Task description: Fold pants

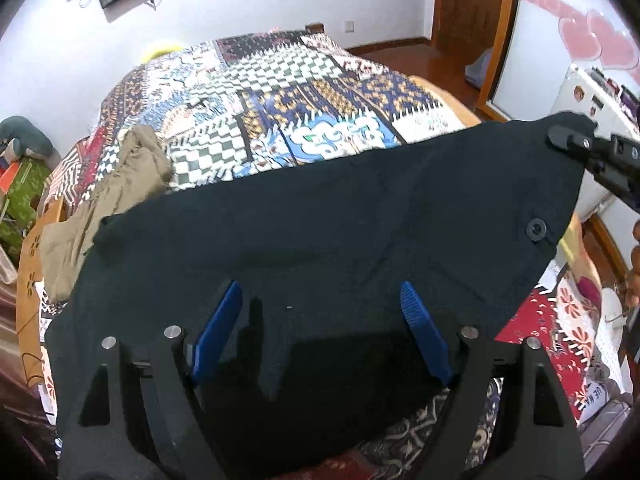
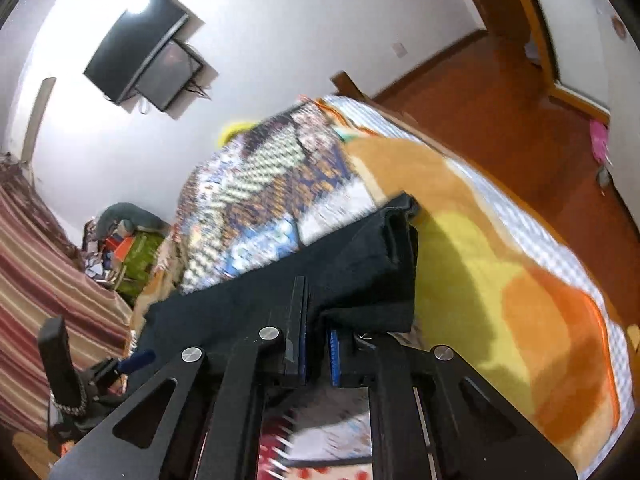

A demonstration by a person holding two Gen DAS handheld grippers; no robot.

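Black pants (image 1: 320,220) are spread over the bed, with a dark button (image 1: 536,229) near their right edge. My left gripper (image 1: 320,320) stands open low over the near part of the fabric, its blue pads (image 1: 218,332) wide apart and pressing on nothing. At the upper right, my right gripper (image 1: 560,138) pinches a corner of the pants and holds it off the bed. In the right wrist view, that gripper (image 2: 316,320) is shut on a folded bunch of the black pants (image 2: 360,256), which stretch down to the left towards the left gripper's fingers (image 2: 138,359).
A patchwork quilt (image 1: 280,92) covers the bed. A crumpled khaki garment (image 1: 132,168) lies left of the pants. An orange and yellow blanket (image 2: 500,260) hangs on the bed's right side above a wooden floor (image 2: 500,120). A white cabinet (image 1: 592,96) stands at the right.
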